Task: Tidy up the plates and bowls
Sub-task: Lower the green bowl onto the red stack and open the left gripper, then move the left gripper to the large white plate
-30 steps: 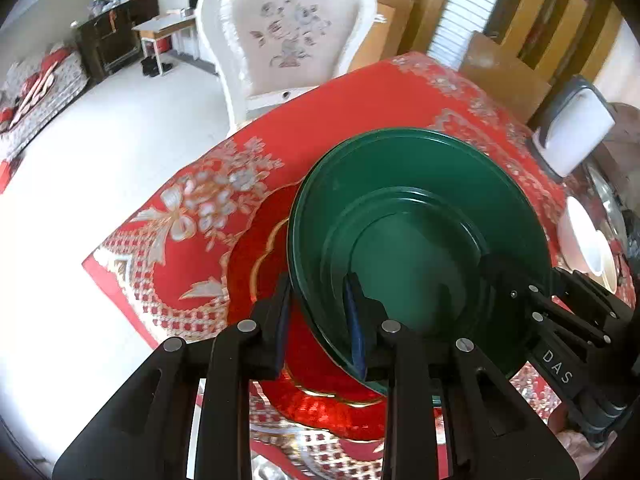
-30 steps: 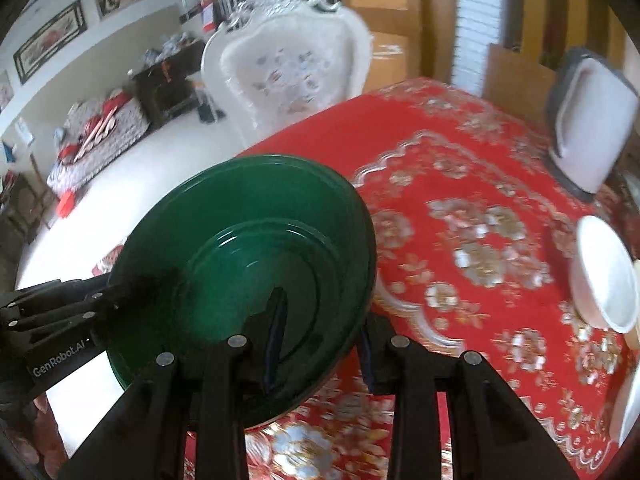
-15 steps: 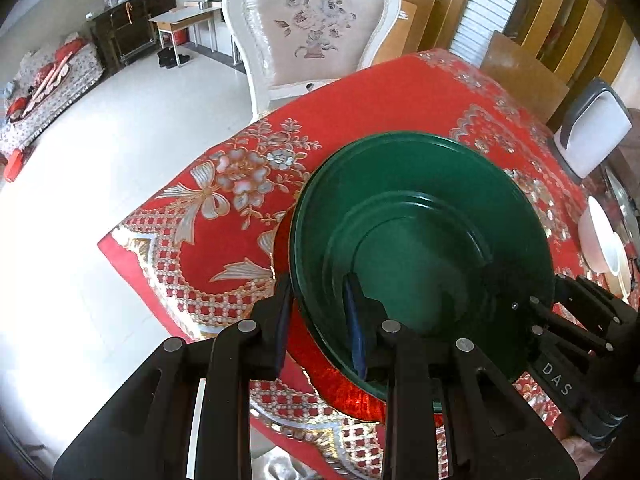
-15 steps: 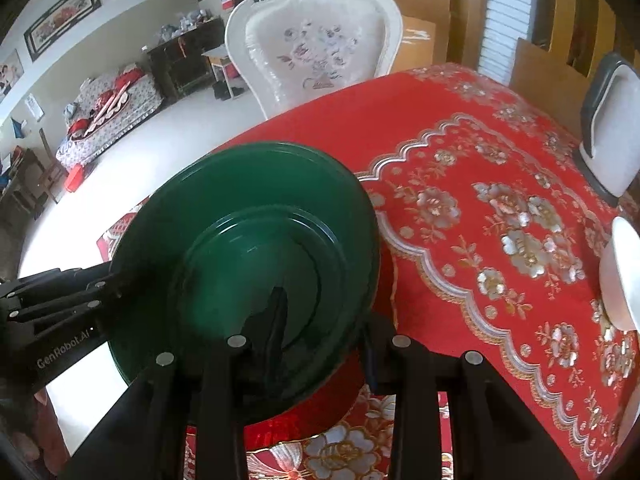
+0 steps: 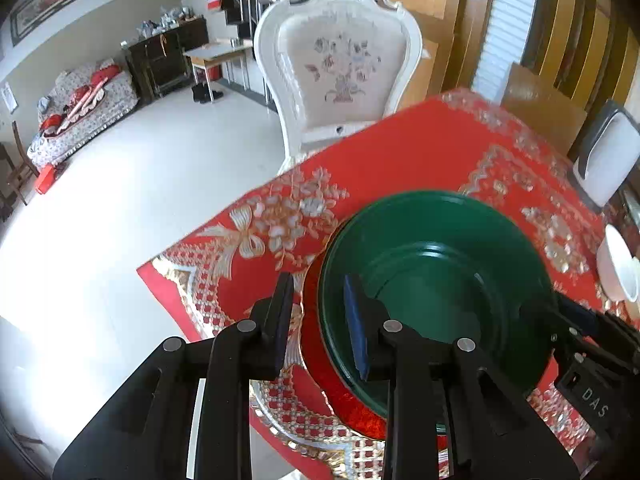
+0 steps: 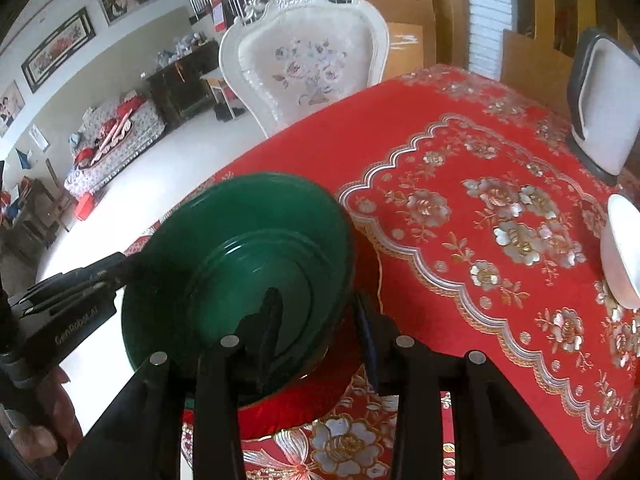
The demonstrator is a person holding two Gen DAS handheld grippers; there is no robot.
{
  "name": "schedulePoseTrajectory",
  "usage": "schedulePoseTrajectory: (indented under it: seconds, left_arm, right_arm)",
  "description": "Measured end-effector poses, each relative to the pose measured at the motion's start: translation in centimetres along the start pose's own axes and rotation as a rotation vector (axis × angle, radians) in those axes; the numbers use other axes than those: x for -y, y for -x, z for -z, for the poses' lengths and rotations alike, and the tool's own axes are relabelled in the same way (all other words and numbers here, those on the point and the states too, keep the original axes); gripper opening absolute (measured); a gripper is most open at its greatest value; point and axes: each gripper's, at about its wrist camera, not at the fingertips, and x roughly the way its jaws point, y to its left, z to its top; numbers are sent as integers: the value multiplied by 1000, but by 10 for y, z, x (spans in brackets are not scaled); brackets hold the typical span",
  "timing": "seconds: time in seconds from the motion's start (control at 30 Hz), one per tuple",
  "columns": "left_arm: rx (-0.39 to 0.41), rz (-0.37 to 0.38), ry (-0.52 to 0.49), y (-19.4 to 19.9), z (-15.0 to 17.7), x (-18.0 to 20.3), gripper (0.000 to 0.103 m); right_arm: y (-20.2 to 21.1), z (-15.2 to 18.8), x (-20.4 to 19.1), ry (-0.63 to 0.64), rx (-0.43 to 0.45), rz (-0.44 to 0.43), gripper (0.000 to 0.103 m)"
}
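On the red floral tablecloth, both tools, left tool and right tool, straddle the green plate's rim, jaws parted.

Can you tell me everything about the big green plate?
The green plate is round, dark and glossy, maybe glass or plastic, with a deep middle ringed by steps. It sits over a red plate on the red tablecloth. The left gripper and right gripper each straddle its rim on opposite sides, jaws parted.
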Motion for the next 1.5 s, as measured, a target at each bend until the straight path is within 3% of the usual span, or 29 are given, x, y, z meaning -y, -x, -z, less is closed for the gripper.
schedulePoseTrajectory:
  seconds: [0.03, 0.1, 0.13, 0.37, 0.47, 0.8, 1.5]
  left_arm:
    - [9, 10, 3, 3, -1, 1, 33]
    - [31, 26, 2, 10, -2, 7, 53]
    - [45, 36, 0, 13, -3, 11, 55]
    - [87, 134, -82, 36, -4, 67, 55]
    - [89, 171, -121, 39, -2, 93, 55]
    - [77, 256, -246, 40, 11, 177, 55]
    - [44, 307, -401, 4, 21, 299, 55]
  right_arm:
    - [3, 0, 1, -4, 6, 2, 39]
    - [11, 0, 3, 2, 27, 16, 39]
    - [13, 0, 6, 3, 34, 22, 39]
    - [38, 3, 31, -37, 85, 59, 42]
    - [49, 6, 50, -75, 104, 79, 46]
    - [77, 24, 113, -212, 127, 149, 47]
    - [107, 63, 243, -470, 127, 257, 50]
